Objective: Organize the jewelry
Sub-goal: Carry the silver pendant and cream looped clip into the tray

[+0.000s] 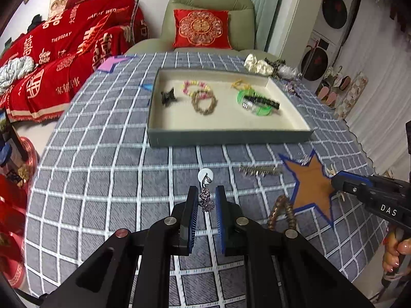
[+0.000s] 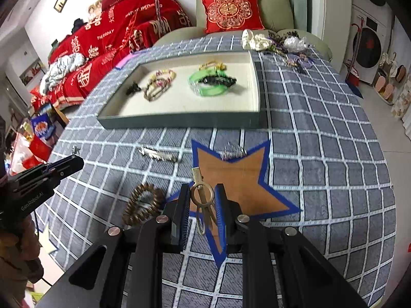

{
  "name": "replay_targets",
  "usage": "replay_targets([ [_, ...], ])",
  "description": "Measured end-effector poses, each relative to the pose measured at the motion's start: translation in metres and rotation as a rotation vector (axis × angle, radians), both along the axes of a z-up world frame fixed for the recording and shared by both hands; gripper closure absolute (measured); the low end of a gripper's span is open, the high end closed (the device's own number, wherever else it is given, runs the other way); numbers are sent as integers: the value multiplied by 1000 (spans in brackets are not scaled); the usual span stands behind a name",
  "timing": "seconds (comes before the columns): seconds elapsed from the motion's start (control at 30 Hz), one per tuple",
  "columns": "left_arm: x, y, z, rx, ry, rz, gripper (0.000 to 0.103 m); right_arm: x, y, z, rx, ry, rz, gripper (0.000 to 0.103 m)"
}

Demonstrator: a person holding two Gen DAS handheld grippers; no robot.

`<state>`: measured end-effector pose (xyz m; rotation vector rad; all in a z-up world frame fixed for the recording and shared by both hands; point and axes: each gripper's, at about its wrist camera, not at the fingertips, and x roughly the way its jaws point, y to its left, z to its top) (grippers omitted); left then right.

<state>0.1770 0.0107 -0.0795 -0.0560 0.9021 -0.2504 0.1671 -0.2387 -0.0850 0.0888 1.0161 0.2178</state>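
My left gripper (image 1: 207, 195) is shut on a sparkly silver earring (image 1: 206, 200) with a white disc (image 1: 204, 174) at its top, lifted above the checked cloth. My right gripper (image 2: 201, 192) is shut on a gold hair clip (image 2: 202, 197), held over the orange star (image 2: 239, 179). The shallow tray (image 1: 226, 137) lies farther back and holds a black claw clip (image 1: 168, 96), bead bracelets (image 1: 203, 100) and a green bangle (image 1: 254, 102). Each gripper shows in the other's view, the right gripper (image 1: 336, 181) to the right and the left gripper (image 2: 77, 160) to the left.
A brown bead bracelet (image 2: 143, 202), a silver hair clip (image 2: 159, 154) and a small silver comb (image 2: 232, 152) lie on the cloth near the star. More jewelry and a white scrunchie (image 2: 254, 39) sit behind the tray. A green armchair (image 1: 210, 2) stands beyond.
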Motion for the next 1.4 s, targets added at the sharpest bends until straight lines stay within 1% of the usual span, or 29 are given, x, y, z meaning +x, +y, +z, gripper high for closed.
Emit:
replay_targets([
  [0.1,7,1,12,-16,-17,-8,82,6,0,13,9,-24,3,82],
  [0.33,40,-1,31,-5,-52,-9,82,33,6,37,8,-70,18,82],
  [0.47,61,-4,35,-5,-54,-15,82,53,10,43,6,-77,24,82],
  [0.53,74,-8,35,19,-57,-18,82,67,11,44,9,-73,25,82],
  [0.63,92,-10,33,27,-47,-18,82,87,13,44,19,-69,22,82],
  [0.8,122,-16,23,41,-24,-9,82,123,21,35,31,-49,26,82],
  [0.97,148,-24,4,68,9,-5,82,148,30,12,20,-8,32,82],
  [1.07,161,-28,-10,78,37,-1,82,158,28,-1,17,13,15,82],
  [1.23,173,-32,-26,114,52,6,82,172,17,-16,24,26,-39,82],
  [1.4,176,-36,-37,149,57,4,82,178,16,-27,28,42,-41,82],
])
